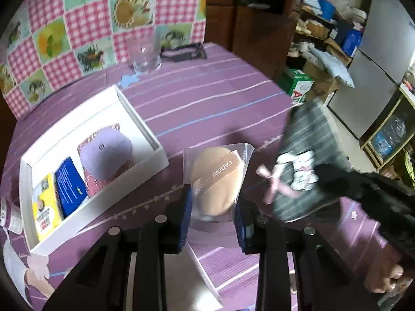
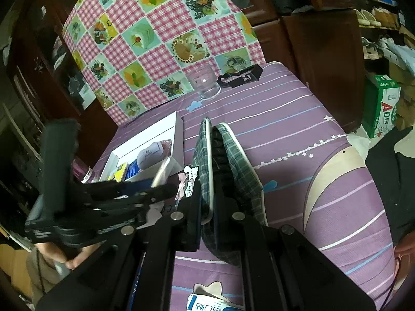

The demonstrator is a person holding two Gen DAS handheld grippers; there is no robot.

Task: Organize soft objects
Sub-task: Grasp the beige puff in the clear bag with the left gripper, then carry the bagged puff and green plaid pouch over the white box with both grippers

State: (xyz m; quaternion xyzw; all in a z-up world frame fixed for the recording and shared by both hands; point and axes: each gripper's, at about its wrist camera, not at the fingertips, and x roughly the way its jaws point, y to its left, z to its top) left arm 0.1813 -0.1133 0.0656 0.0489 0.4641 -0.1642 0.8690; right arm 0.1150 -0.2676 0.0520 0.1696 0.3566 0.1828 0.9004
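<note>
Light was dim and even; the plaid pouch (image 1: pixel 308 165) blurred with motion, and edges beyond the white box (image 1: pixel 85 155) bent, vignetted black.

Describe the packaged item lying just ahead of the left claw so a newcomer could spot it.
On the purple striped tablecloth, right of the open white cardboard box, lies a beige teardrop powder puff in a clear plastic sleeve. Only it carries a printed ribbon band.
</note>
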